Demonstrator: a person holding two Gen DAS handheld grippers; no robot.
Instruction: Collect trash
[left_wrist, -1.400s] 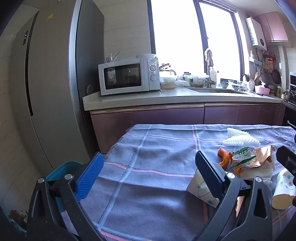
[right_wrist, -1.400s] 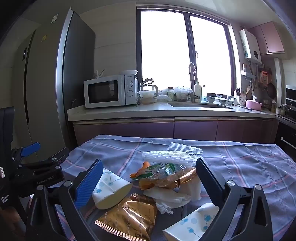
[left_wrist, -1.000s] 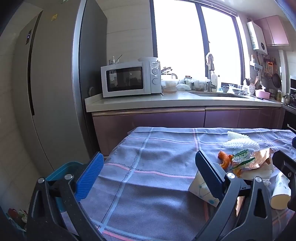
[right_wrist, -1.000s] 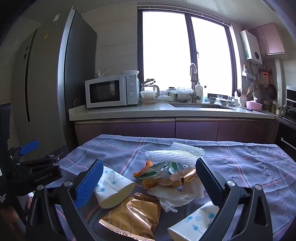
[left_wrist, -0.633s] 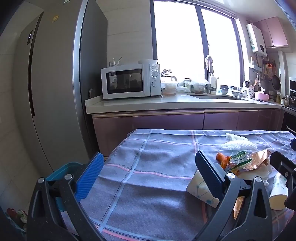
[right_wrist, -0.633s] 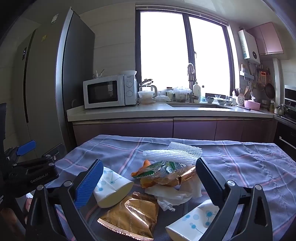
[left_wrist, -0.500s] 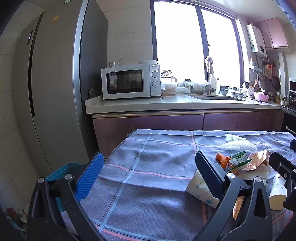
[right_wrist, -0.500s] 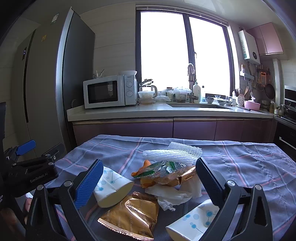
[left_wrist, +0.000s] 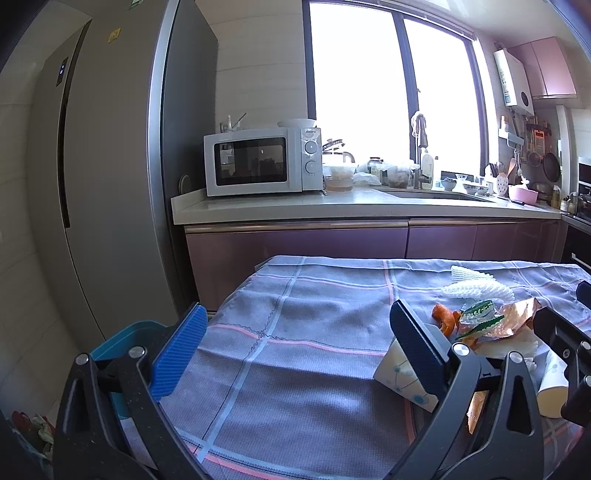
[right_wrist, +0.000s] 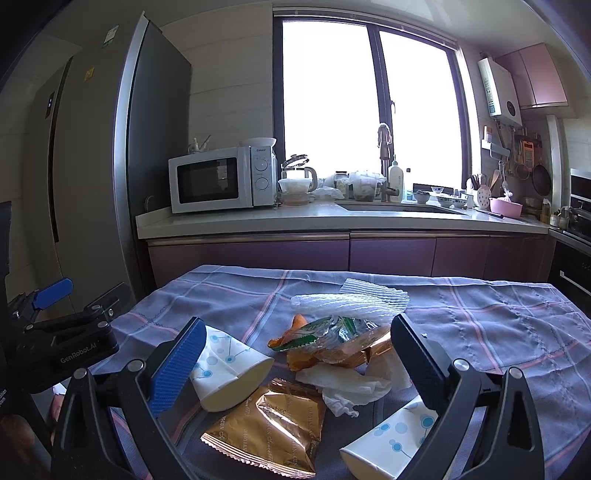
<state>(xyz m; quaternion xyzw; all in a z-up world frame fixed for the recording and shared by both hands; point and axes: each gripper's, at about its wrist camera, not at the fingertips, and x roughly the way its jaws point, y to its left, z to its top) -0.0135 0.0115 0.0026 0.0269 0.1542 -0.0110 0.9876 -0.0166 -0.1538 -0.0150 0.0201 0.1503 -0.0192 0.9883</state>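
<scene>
A pile of trash lies on the checked tablecloth. It holds a gold snack bag, two flattened white paper cups with blue dots, crumpled tissue, green and copper wrappers, an orange peel and white foam netting. My right gripper is open and empty, just above the pile. My left gripper is open and empty over bare cloth, left of the pile; one cup lies by its right finger. A teal bin stands below the table's left edge.
A purple counter runs behind the table with a white microwave, sink and kitchenware. A tall grey fridge stands at the left. The right gripper's body shows at the right edge of the left wrist view.
Both grippers have barely shifted; the views drifted slightly. Both stay open and nothing was picked up.
</scene>
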